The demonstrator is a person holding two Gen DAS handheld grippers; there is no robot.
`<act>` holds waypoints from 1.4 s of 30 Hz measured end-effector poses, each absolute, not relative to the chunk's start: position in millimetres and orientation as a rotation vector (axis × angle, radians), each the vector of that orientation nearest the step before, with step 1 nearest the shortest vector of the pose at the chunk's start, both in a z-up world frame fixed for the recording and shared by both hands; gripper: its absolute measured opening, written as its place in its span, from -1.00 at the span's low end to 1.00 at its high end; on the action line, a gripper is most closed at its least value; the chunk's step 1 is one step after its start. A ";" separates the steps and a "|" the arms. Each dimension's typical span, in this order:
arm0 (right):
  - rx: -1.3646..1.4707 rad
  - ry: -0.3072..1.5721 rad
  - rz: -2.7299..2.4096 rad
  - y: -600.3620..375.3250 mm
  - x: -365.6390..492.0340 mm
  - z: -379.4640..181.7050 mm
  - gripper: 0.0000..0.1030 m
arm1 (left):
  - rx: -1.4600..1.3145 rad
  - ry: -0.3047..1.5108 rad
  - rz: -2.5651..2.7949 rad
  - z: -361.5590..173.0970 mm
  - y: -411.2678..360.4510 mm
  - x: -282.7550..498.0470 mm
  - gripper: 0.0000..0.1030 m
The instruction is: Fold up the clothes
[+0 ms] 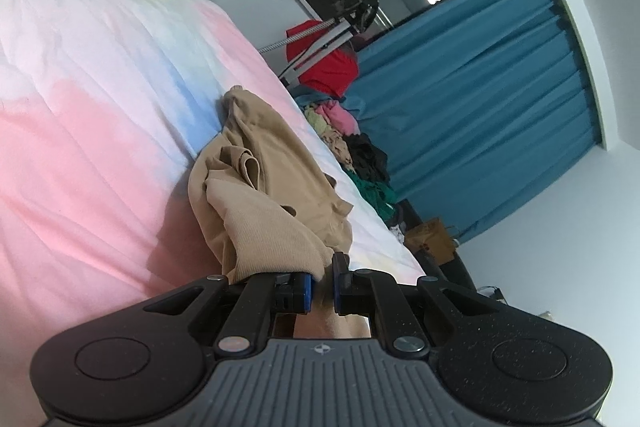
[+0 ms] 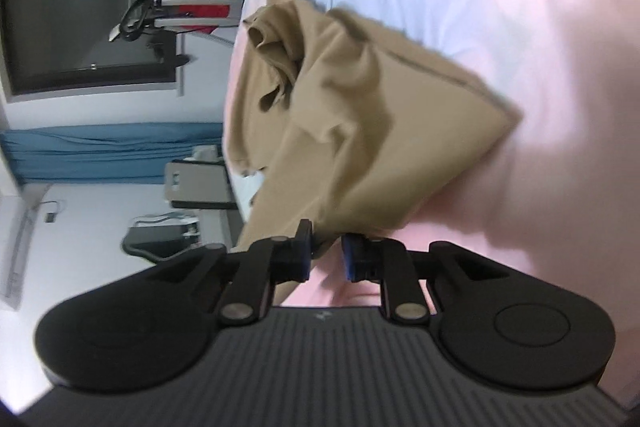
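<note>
Left claw (image 1: 323, 281): clenched on the tan garment (image 1: 260, 187)
Right claw (image 2: 325, 255): narrow gap, garment edge between, grip unclear
Garment: crumpled on the bed (image 1: 80, 127)

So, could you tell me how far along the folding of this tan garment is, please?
Done: nothing looks folded; the tan garment lies crumpled on the pastel bedspread. In hand: the left gripper is shut on one end of it, and the right gripper has fabric between narrow jaws. Left: spreading it flat, folding it, then the pile of clothes beyond the bed.
</note>
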State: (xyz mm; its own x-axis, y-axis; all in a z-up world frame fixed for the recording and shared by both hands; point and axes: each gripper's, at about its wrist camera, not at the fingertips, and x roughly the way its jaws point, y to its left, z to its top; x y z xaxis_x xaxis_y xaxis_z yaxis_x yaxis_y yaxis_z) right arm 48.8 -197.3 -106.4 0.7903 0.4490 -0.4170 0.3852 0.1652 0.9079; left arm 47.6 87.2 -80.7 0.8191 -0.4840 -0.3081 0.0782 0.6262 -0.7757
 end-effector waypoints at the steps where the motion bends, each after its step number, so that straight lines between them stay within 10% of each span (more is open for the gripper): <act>1: 1.426 0.720 0.028 -198.6 47.4 -104.7 -0.64 | -0.841 0.529 -0.339 -80.1 88.1 46.7 -0.82; 23: 1.219 0.653 -0.015 -223.0 17.6 -62.1 -0.61 | -0.919 0.558 -0.369 -82.7 97.7 48.9 -0.83; 27: 1.263 0.720 0.028 -234.4 22.0 -71.5 0.18 | -0.956 0.588 -0.326 -91.5 104.9 51.7 -0.82; 35: 1.395 0.853 -0.011 -224.5 24.0 -107.7 0.18 | -0.953 0.614 -0.300 -97.3 109.6 56.3 -0.82; 38: 1.367 0.782 -0.087 -231.9 17.8 -104.9 0.15 | -0.950 0.628 -0.285 -99.9 111.0 56.9 -0.81; 42: 1.333 0.725 -0.067 -235.1 22.2 -92.8 -0.75 | -0.946 0.604 -0.291 -93.2 110.1 55.4 -0.82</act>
State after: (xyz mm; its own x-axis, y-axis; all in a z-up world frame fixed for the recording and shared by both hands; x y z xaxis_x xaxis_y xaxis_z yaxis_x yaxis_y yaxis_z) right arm 22.2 -235.1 -92.8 0.7820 0.3530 -0.5137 0.4413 0.2683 0.8563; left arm 55.4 110.1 -93.2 0.7994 -0.4851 -0.3546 -0.0250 0.5627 -0.8263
